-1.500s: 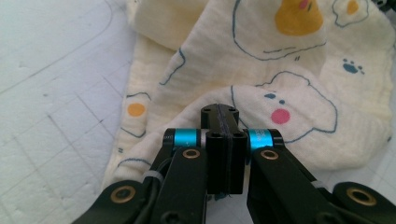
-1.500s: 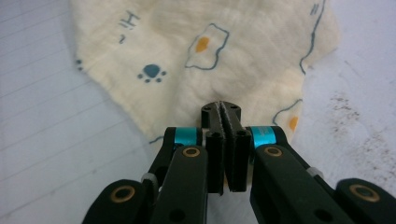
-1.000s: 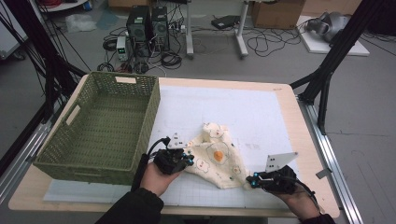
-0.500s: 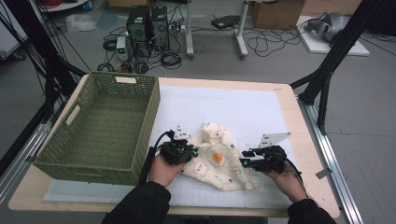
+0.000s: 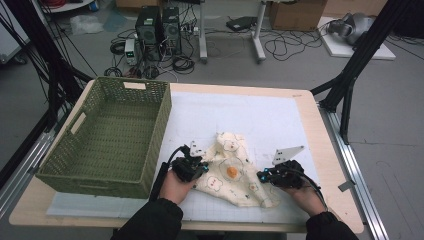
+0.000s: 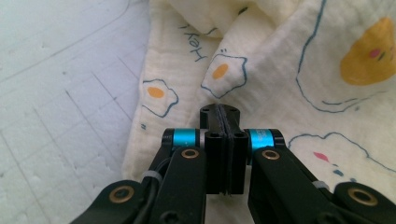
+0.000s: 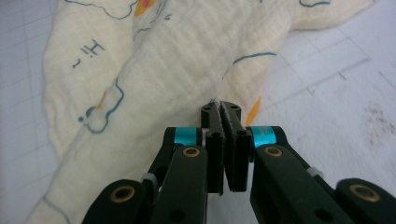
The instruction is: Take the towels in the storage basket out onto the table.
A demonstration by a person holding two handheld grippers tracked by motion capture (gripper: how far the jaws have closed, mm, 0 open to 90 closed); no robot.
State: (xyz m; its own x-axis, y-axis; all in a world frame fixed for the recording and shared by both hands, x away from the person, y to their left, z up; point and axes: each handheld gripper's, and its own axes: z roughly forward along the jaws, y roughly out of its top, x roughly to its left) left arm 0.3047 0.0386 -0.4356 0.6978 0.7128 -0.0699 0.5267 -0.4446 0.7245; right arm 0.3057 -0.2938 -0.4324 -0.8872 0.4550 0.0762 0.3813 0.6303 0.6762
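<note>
Cables, computer cases and cardboard boxes are spread over the grey floor behind a wooden table (image 5: 325, 150) covered by a white gridded mat (image 5: 260, 120). On the mat, near the front edge, a crumpled cream cloth (image 5: 235, 172) printed with fried eggs is laid, just beside a green woven basket (image 5: 107, 135) that is set on the left half of the table.

The left gripper (image 5: 192, 167) is placed at the cloth's left edge and the right gripper (image 5: 272, 176) at its right edge. In the left gripper view the jaws of the left gripper (image 6: 219, 112) are seen pressed together over the cloth, and in the right gripper view those of the right gripper (image 7: 221, 108) are clenched at a fold; whether a layer of fabric is pinched between either pair cannot be told. Both pairs of jaws have just been closing.

The step in hand is judged to be the seizing of two opposite edges so that the cloth can be lifted and spread. It is best done when only a single layer is caught near a corner on each side, and when both hands are raised together so that the folds are shaken out evenly.

Basket, table edge and both hands are placed in relation by the high view; weave, print and jaw contact are resolved by the gripper views.
</note>
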